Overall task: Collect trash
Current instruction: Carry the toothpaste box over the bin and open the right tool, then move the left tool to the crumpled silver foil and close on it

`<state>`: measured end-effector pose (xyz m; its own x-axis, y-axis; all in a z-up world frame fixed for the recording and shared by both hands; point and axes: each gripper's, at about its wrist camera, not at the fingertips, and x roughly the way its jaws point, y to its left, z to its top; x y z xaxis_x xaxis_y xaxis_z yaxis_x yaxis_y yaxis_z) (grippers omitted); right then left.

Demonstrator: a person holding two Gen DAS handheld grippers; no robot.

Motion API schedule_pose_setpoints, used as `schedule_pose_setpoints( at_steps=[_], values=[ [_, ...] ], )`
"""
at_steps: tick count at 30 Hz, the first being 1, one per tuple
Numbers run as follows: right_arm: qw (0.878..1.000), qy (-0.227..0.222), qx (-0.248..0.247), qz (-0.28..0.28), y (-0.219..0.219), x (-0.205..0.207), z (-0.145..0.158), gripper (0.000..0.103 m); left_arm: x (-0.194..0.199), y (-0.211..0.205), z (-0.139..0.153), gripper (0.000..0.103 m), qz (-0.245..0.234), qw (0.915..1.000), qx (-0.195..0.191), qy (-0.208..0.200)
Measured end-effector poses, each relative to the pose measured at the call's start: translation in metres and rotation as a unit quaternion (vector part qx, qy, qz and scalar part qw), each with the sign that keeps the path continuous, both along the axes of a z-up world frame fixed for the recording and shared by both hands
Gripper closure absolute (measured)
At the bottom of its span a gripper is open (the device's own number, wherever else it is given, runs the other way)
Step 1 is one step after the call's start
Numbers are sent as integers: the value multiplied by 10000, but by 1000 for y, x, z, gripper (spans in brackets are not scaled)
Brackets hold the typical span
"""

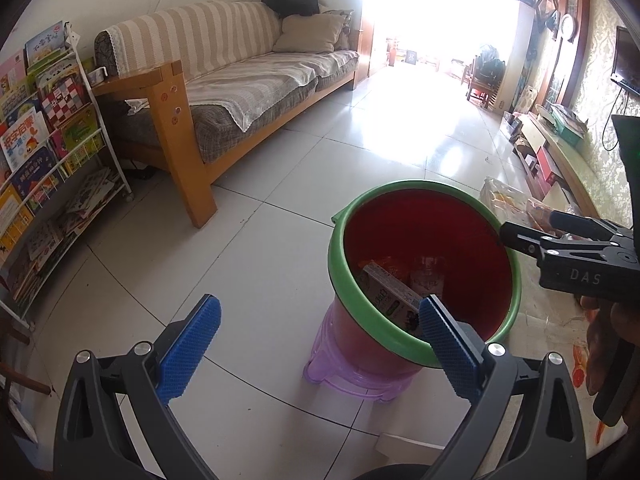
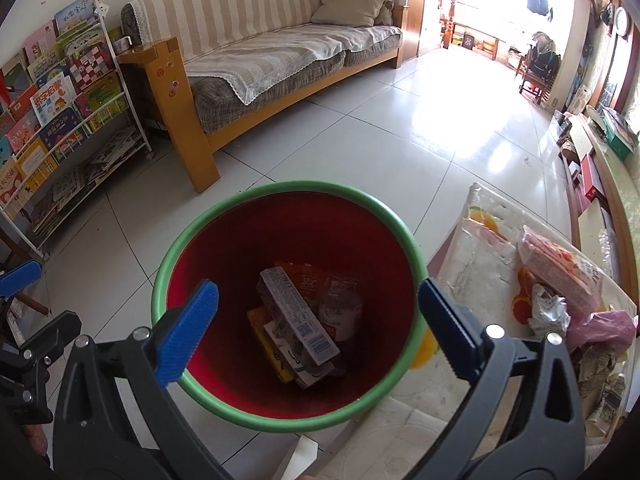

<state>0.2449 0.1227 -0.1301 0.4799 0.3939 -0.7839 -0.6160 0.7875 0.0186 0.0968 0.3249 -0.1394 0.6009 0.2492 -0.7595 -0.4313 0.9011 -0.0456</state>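
Red inside, green at the rim: bin (image 2: 288, 420), set on a purple stool (image 1: 340, 380) on white floor tiles. At the bottom, a heap of trash: grey carton (image 2: 298, 320) on top, lying aslant, orange packet (image 2: 306, 278) behind it, clear bottle (image 2: 340, 312) to its right, yellow box (image 2: 264, 334) beneath. Hovering right over the opening, right gripper (image 2: 318, 322), jaws spread wide, nothing between the blue pads (image 2: 188, 332). Off to the bin's left and lower, left gripper (image 1: 320, 344), jaws likewise wide apart and empty, one pad overlapping the near rim in its own view. More trash to the bin's right on a table (image 2: 472, 264) with an orange-print cover: pink-and-white packet (image 2: 560, 268), crumpled wrapper (image 2: 548, 312), pink bag (image 2: 604, 326), all close together near the far right edge. Behind, striped sofa (image 2: 260, 40) and book rack (image 2: 60, 112) along the wall.
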Motion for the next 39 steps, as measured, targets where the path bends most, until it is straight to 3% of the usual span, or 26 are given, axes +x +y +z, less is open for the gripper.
schedule_pose_setpoints(
  at_steps=[10,23,26,39],
  values=[
    [9979,-318,157,-536,-115,-23,32,5,23,-82,14,8,-669,9976,-43,-161],
    [9832,-364,97,-1784,-307,-47,34,5,87,-230,15,8,-1847,9823,-181,-235],
    [9779,-370,74,-2058,-345,-50,32,5,110,-255,11,8,-1931,9810,18,-179],
    [9606,-133,80,-2775,-441,-52,5,5,205,-297,-31,8,-2173,9756,-144,275]
  ],
)
